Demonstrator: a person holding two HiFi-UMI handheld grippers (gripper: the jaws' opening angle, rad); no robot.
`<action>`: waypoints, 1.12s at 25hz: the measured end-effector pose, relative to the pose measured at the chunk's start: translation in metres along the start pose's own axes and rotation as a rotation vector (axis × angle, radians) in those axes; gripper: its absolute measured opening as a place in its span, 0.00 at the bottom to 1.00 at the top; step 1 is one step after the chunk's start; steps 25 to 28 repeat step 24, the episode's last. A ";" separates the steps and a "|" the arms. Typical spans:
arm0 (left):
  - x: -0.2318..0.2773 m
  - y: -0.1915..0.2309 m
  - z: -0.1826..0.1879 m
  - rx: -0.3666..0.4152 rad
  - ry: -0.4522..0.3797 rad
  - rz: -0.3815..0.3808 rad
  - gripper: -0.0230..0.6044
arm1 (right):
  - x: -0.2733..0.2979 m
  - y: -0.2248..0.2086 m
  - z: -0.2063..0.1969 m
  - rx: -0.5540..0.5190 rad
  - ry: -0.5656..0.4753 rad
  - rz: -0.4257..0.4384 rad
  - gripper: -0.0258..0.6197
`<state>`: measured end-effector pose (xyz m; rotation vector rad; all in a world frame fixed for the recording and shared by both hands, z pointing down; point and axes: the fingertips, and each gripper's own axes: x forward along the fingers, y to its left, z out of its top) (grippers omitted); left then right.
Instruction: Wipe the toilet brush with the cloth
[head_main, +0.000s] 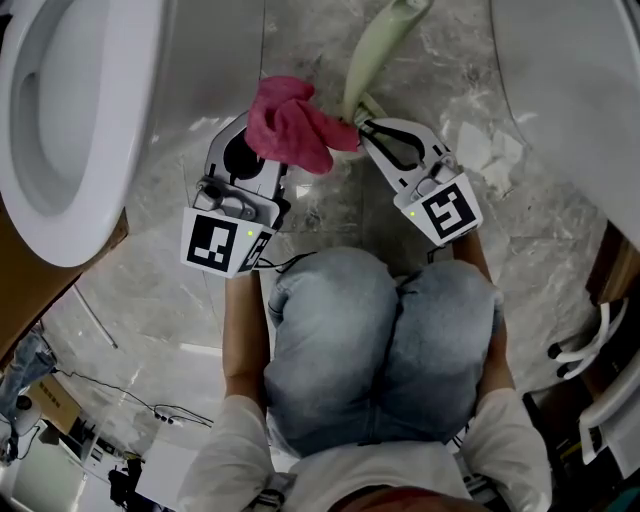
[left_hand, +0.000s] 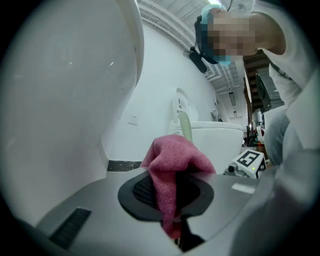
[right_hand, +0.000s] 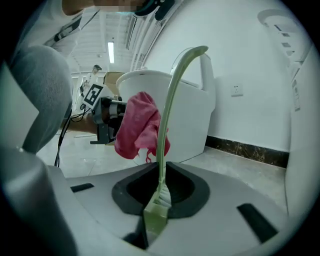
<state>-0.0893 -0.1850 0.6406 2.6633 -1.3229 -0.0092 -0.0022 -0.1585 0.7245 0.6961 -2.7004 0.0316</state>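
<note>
Toilet brush (head_main: 375, 55) and cloth (head_main: 290, 125) over open floor (head_main: 520, 200), toilet rim (head_main: 100, 215) left.

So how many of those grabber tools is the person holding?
2. The left gripper, at the head view's left, is shut on the cloth; the right gripper, beside it, grips the brush. None seems hidden.

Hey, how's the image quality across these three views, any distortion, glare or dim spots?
Head view: dim and greyish, yet the pink cloth reads sharply. Left gripper view: strong fisheye with black corners, the white wall nearly washed out. Right gripper view: the same fisheye bending, glare from a ceiling light, the green toilet brush crisp.
</note>
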 end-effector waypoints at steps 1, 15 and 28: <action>0.000 -0.001 -0.006 -0.005 0.005 -0.004 0.10 | -0.001 -0.001 0.001 0.010 -0.006 -0.006 0.09; -0.001 -0.007 -0.035 -0.028 0.045 -0.050 0.10 | -0.006 -0.008 0.012 0.087 -0.059 -0.054 0.06; 0.000 -0.009 -0.045 -0.023 0.077 -0.063 0.10 | -0.006 -0.008 0.015 0.099 -0.064 -0.051 0.06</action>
